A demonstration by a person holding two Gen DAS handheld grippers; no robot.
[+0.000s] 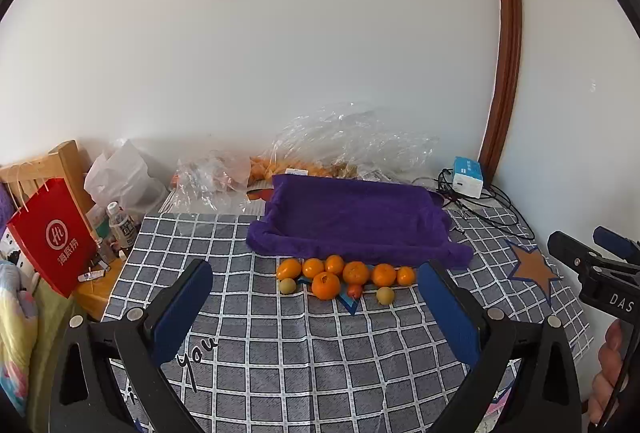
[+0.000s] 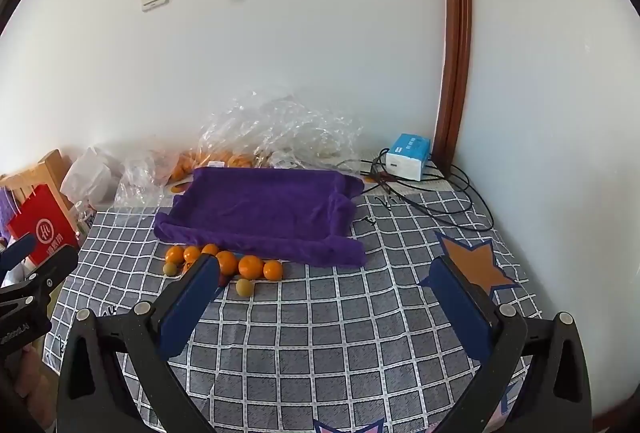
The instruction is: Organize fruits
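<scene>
A cluster of small oranges is seen on the checked cloth of the surface, touching or just beside the front edge of a purple towel-lined tray. Among them lie two pale greenish fruits and one small reddish fruit. The oranges are judged to be light, firm and round, so they may roll when nudged; a hold across the widest part, from the sides, is advised. The smooth little fruits are likely to slip and should be pinched gently.

The left gripper is held with its fingers wide apart and nothing between them; the fruit is framed ahead of it, near but not touched. The right gripper is likewise spread and empty, with the fruit ahead and to its left, partly hidden behind one finger.
</scene>
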